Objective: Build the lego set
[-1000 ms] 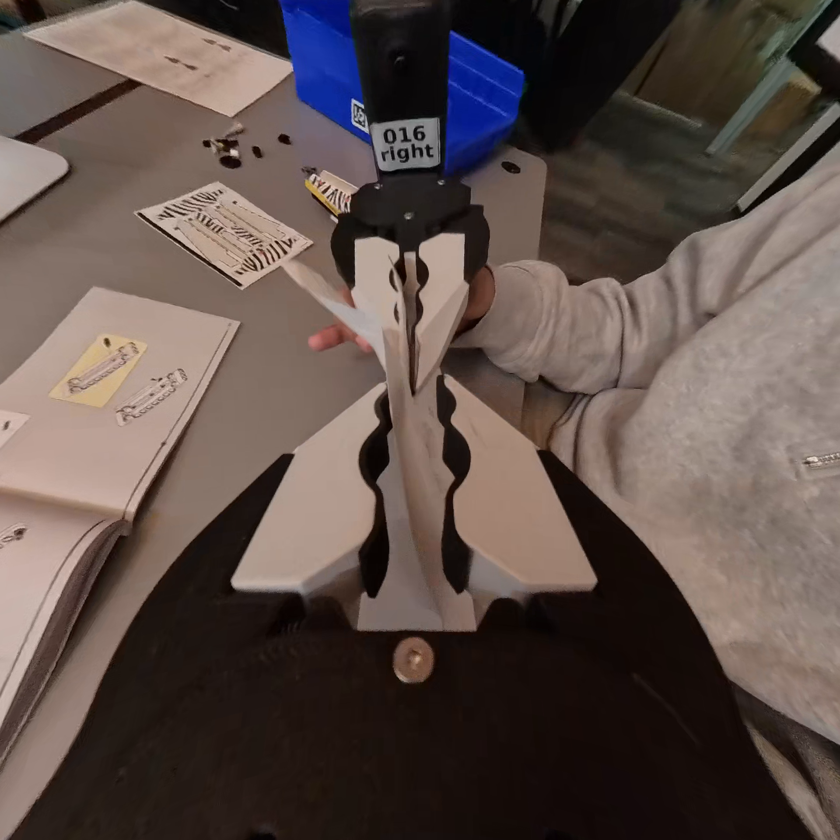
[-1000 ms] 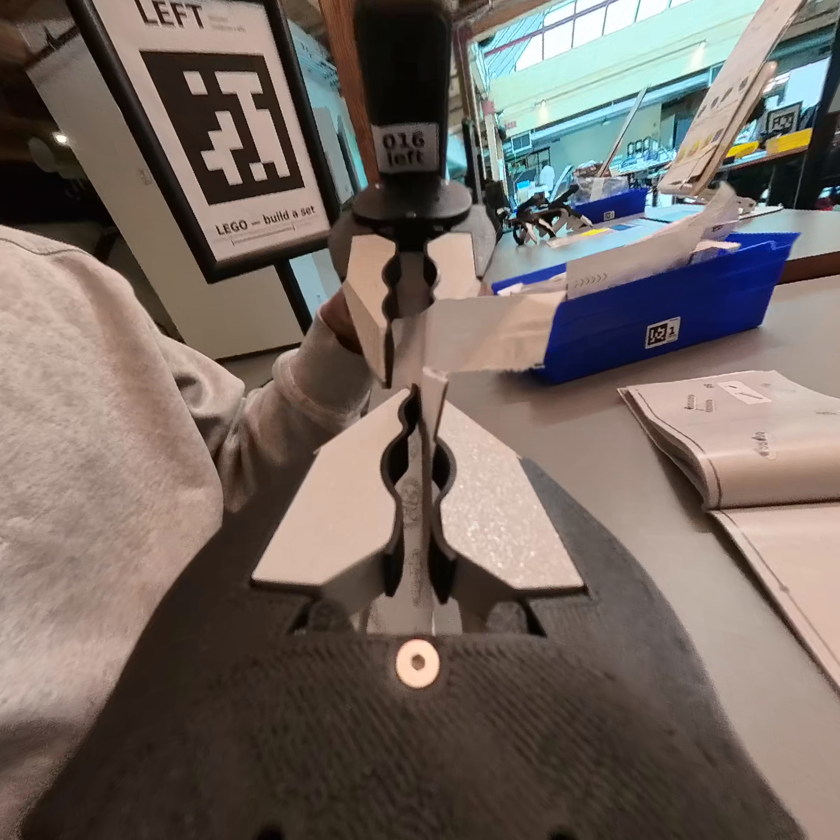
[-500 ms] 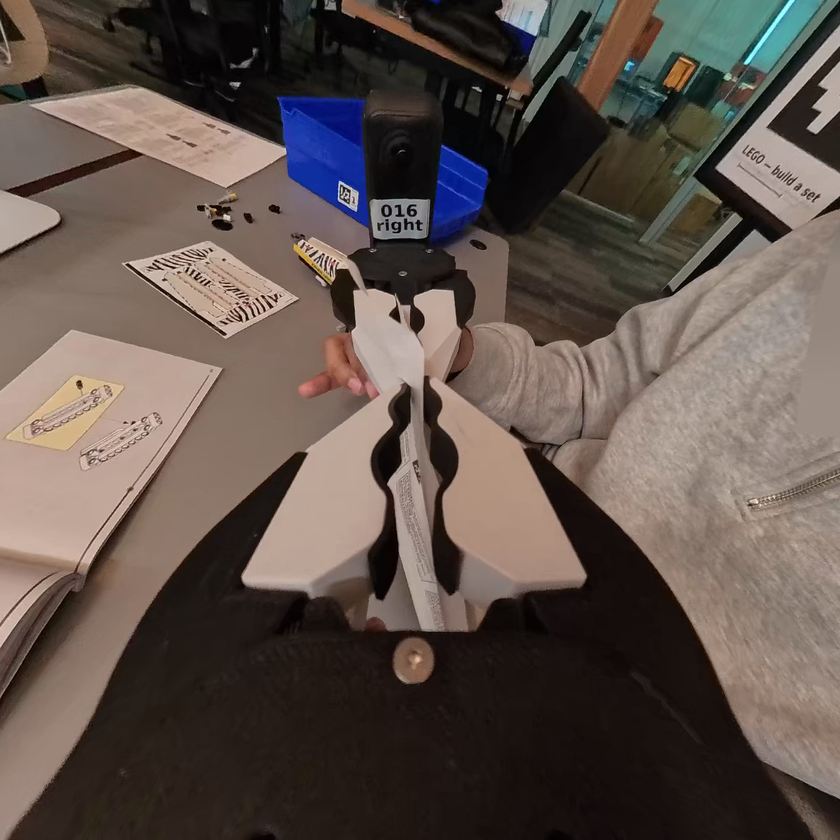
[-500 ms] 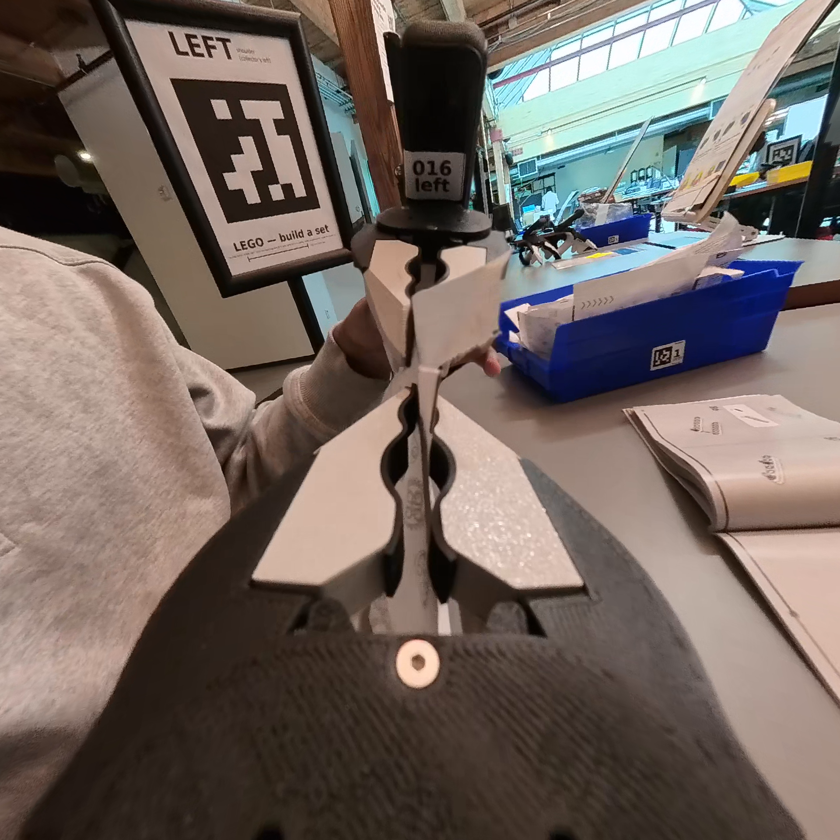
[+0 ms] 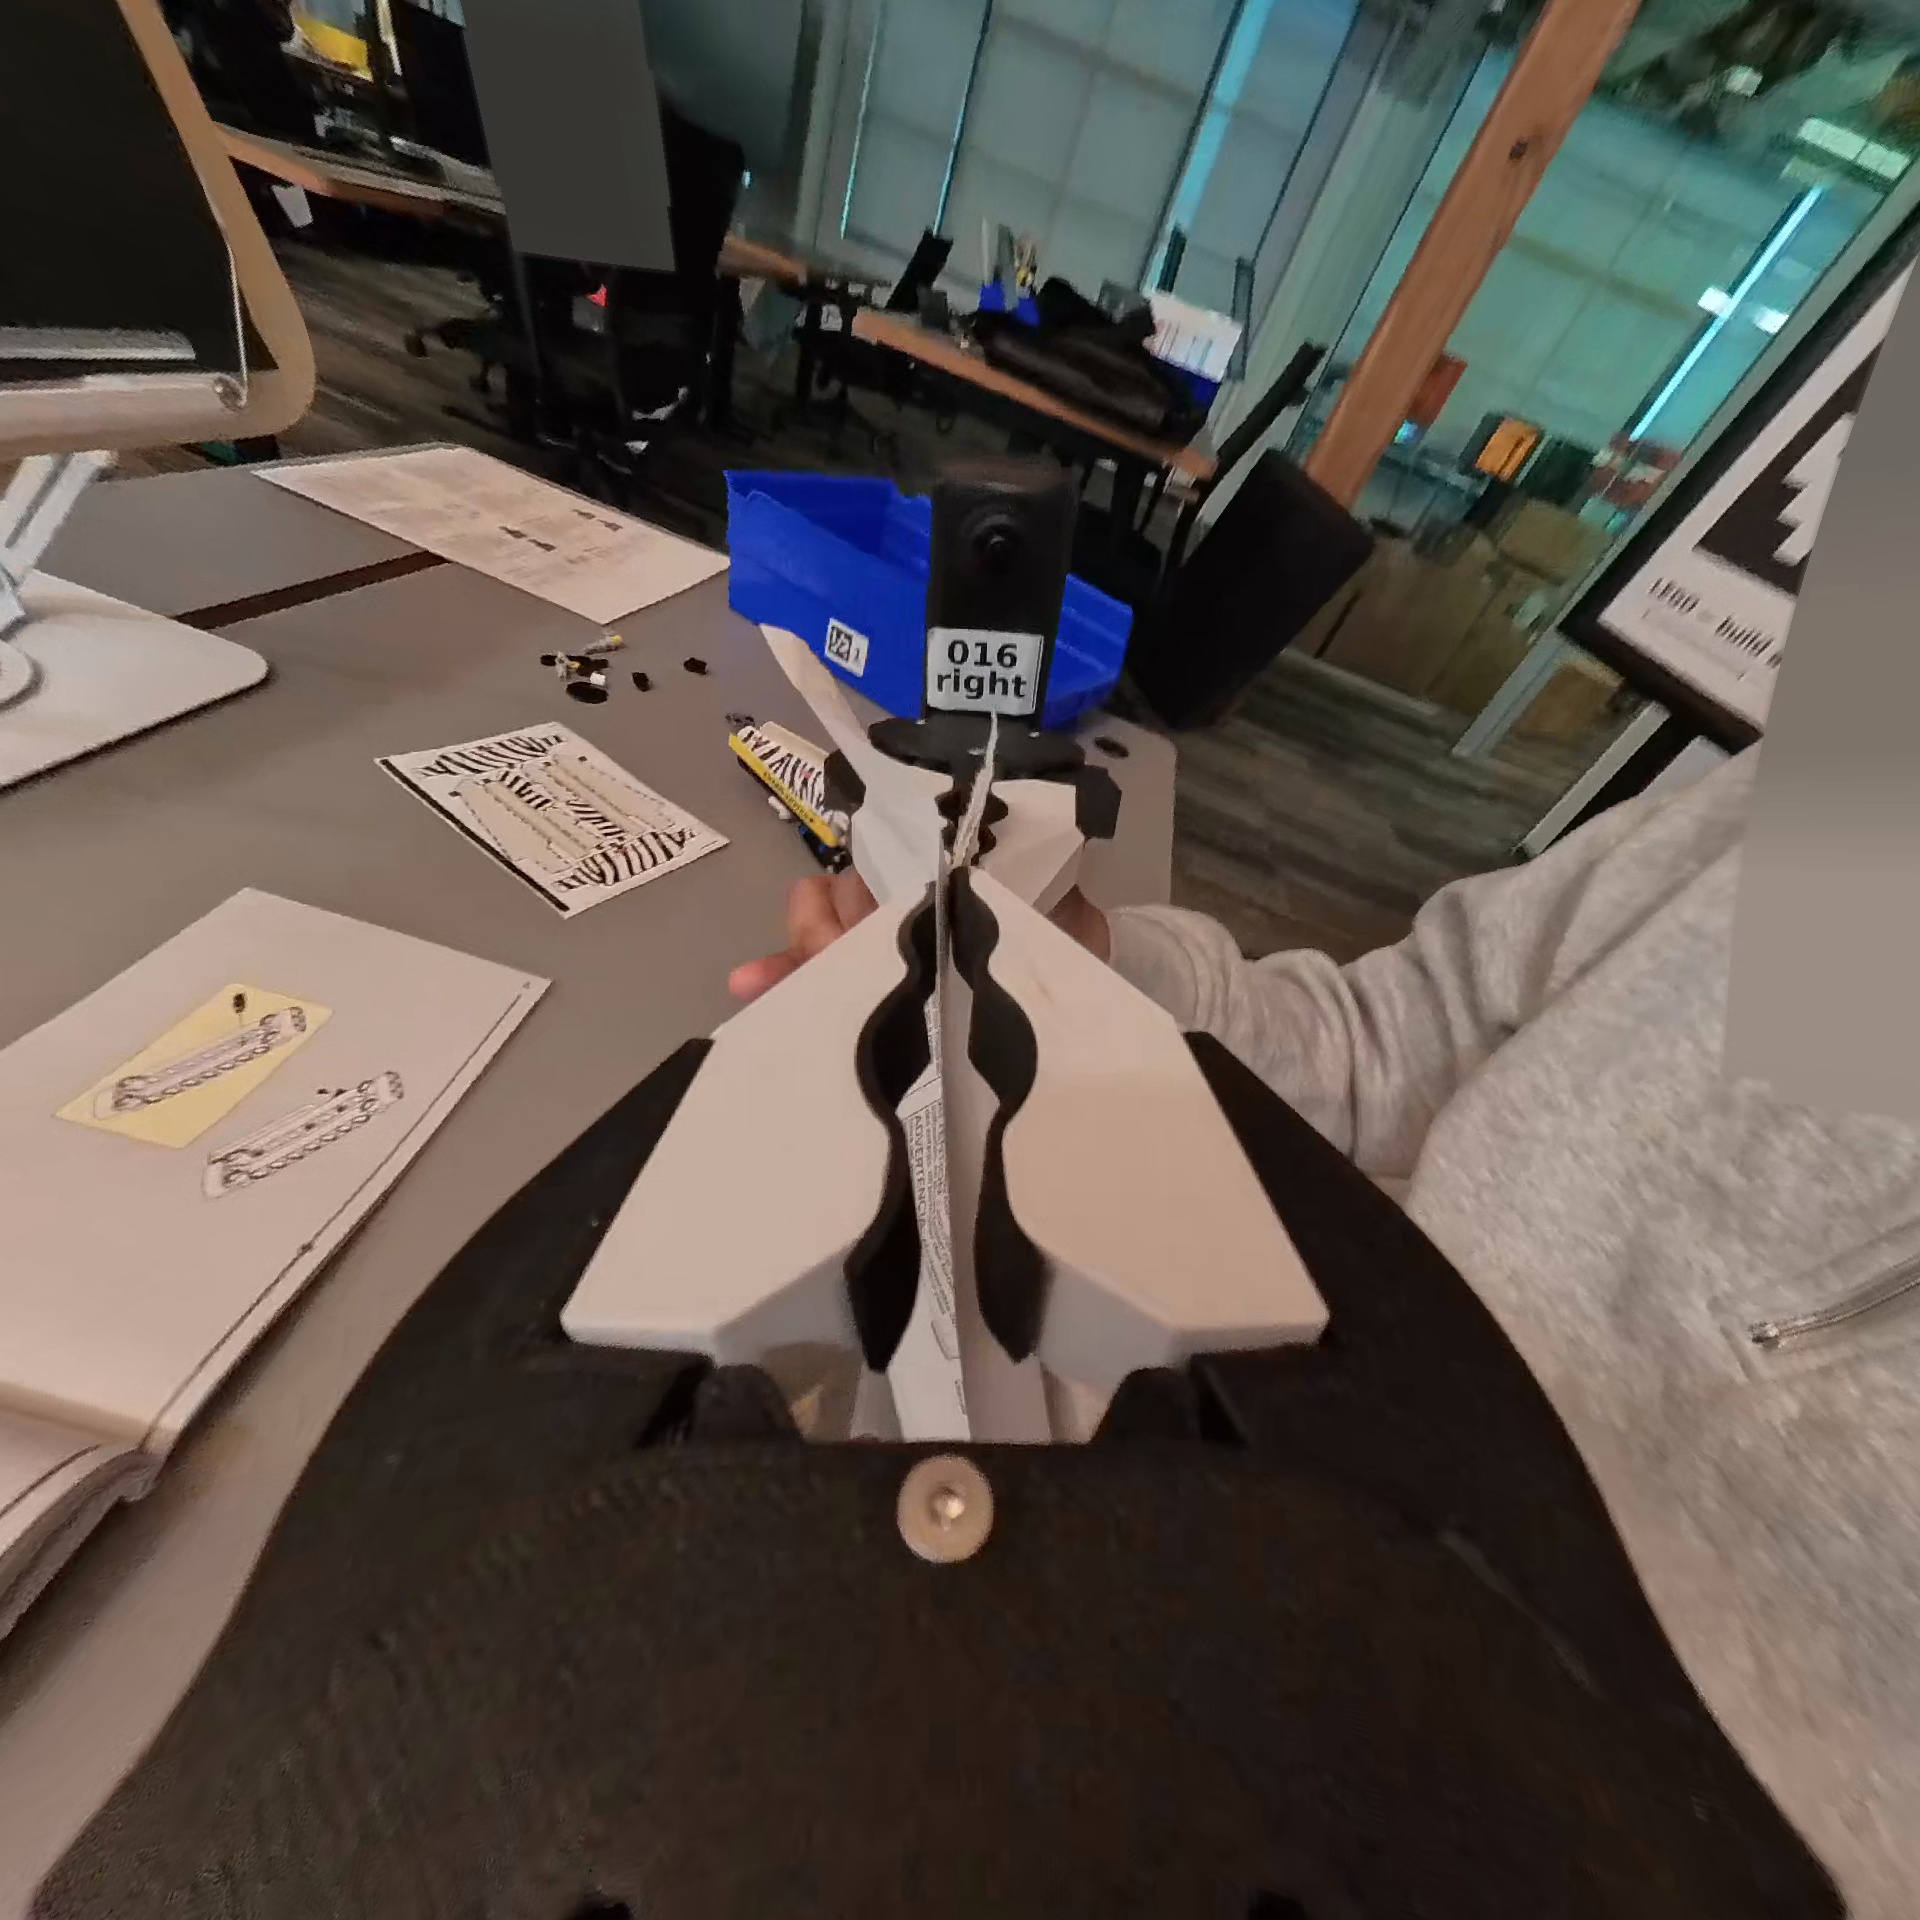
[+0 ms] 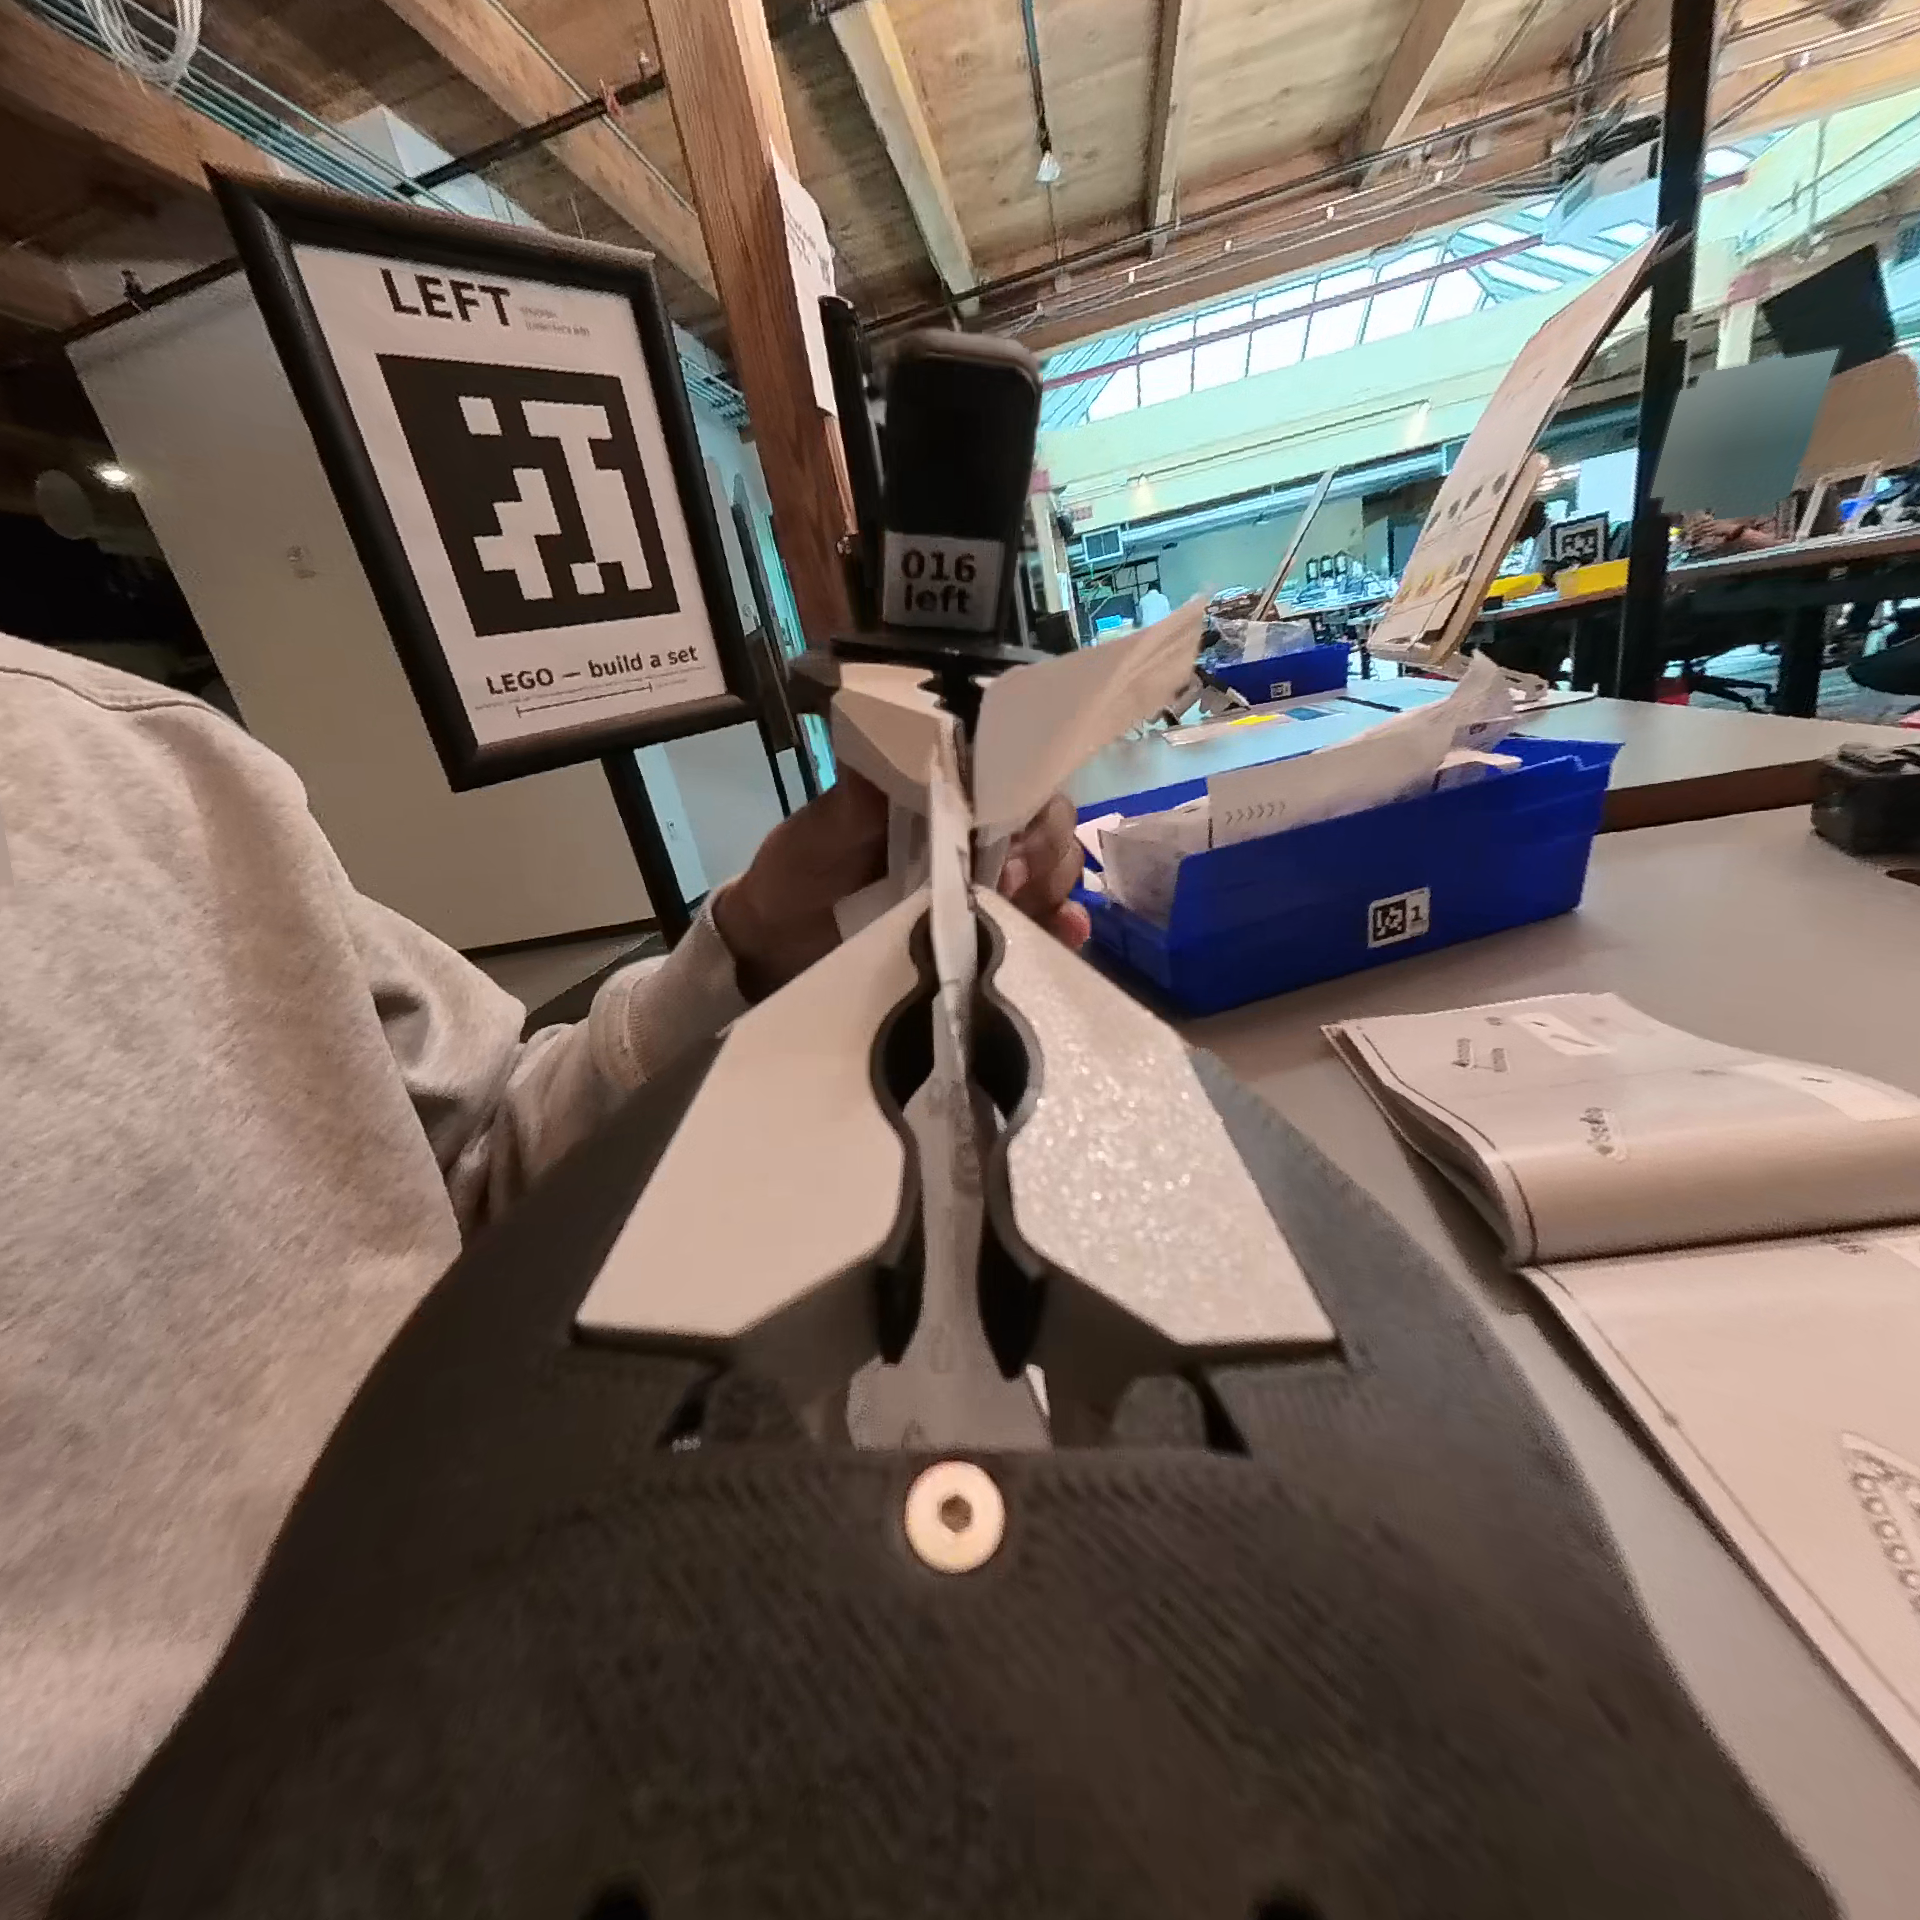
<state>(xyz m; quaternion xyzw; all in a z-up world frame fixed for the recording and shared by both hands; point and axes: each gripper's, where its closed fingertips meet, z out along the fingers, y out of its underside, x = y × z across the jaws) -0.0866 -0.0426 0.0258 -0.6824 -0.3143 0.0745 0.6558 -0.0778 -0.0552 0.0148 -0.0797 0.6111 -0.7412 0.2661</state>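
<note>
A white paper bag is pinched edge-on between both grippers, which face each other tip to tip above the grey table. My left gripper is shut on one end of the bag. My right gripper is shut on the other end. A loose torn flap of the bag sticks out to the right of the left gripper's fingers. A yellow zebra-striped Lego piece lies on the table behind the right gripper. Small dark loose pieces lie farther back.
An open instruction booklet lies at the left and also shows in the right wrist view. A zebra sticker sheet lies beyond it. A blue bin holds paper bags. A monitor stand is at far left. The tips of both grippers are at nearly the same place.
Both grippers have risen and tilted up with the bag held between them, so more of the room shows. The bag's loose flap has swung upward.
</note>
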